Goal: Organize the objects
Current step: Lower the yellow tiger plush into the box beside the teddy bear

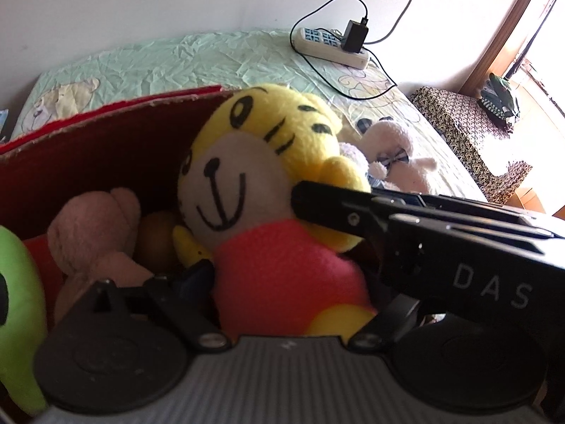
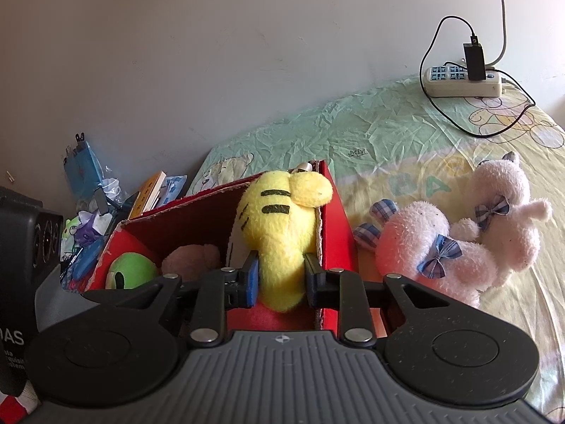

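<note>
Fuzzy yellow tiger toy (image 2: 279, 243) with black stripes, a cream face and a soft red shirt, upright at the right end of the red cardboard box (image 2: 335, 219), against its raw corrugated edge. Right gripper (image 2: 280, 275) clamped narrow on the tiger's plush body from behind, blue-padded finger on the left, black one on the right, pile squeezed between them. Left gripper (image 1: 282, 282) low at the tiger's front, spread fairly wide around the red shirt; only its left finger (image 1: 197, 272) plainly seen, the right one hidden by the other tool's black arm, so contact not clear. Deeper in the box, to the left: a nubby brown bear (image 1: 95, 240) and a smooth lime-green round toy (image 2: 130, 272). Right of the box, on the wrinkled pale-green printed bedsheet (image 2: 353, 134), two fluffy pink-white rabbits (image 2: 459, 243) with checked blue bows, lying touching. Far right on the bed, a cream power strip (image 2: 462, 83) with a boxy black charger and looping thin cable. Left of the bed, a heap of books and plastic packets (image 2: 106, 205).
</note>
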`<action>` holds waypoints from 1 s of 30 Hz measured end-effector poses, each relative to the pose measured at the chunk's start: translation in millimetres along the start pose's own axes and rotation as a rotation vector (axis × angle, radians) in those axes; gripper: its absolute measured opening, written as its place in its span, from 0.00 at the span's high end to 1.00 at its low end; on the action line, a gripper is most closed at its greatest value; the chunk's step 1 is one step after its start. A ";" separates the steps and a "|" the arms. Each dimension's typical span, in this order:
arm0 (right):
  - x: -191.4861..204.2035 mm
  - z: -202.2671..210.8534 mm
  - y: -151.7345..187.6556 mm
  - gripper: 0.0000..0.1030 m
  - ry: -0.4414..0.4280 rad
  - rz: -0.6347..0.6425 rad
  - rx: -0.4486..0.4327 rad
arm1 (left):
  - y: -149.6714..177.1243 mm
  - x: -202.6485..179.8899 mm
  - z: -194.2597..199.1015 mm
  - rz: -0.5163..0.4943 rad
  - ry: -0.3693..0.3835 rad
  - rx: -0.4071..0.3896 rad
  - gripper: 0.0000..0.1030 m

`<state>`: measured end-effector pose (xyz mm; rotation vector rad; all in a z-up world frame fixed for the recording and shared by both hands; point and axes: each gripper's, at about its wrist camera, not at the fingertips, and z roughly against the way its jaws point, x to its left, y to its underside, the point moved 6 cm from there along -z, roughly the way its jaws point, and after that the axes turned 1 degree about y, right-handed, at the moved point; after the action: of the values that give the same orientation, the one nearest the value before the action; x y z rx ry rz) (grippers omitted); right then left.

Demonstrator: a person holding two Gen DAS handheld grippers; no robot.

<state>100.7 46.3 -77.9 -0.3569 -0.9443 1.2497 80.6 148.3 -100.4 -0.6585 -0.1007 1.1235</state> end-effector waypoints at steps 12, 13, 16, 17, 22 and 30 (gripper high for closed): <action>-1.0 5.3 3.6 0.75 -0.017 -0.028 0.010 | 2.3 -3.2 8.3 -0.011 -0.048 -0.008 0.15; -1.5 5.8 3.9 0.75 -0.019 -0.031 0.011 | 2.4 -3.8 9.7 -0.014 -0.052 -0.012 0.15; -2.2 7.5 4.2 0.75 -0.026 -0.042 0.015 | 2.7 -6.1 13.6 -0.025 -0.068 -0.021 0.15; -2.0 8.0 4.5 0.75 -0.027 -0.041 0.015 | 3.1 -6.9 14.4 -0.028 -0.073 -0.024 0.15; -0.2 10.5 7.0 0.75 -0.023 -0.033 0.019 | 5.2 -8.4 19.2 -0.030 -0.091 -0.032 0.15; -0.7 15.7 10.7 0.73 -0.032 -0.047 0.021 | 8.5 -11.1 25.4 -0.038 -0.114 -0.046 0.15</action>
<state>81.8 45.1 -76.4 -0.2973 -0.9613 1.2251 58.8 152.2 -81.7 -0.6312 -0.2366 1.1247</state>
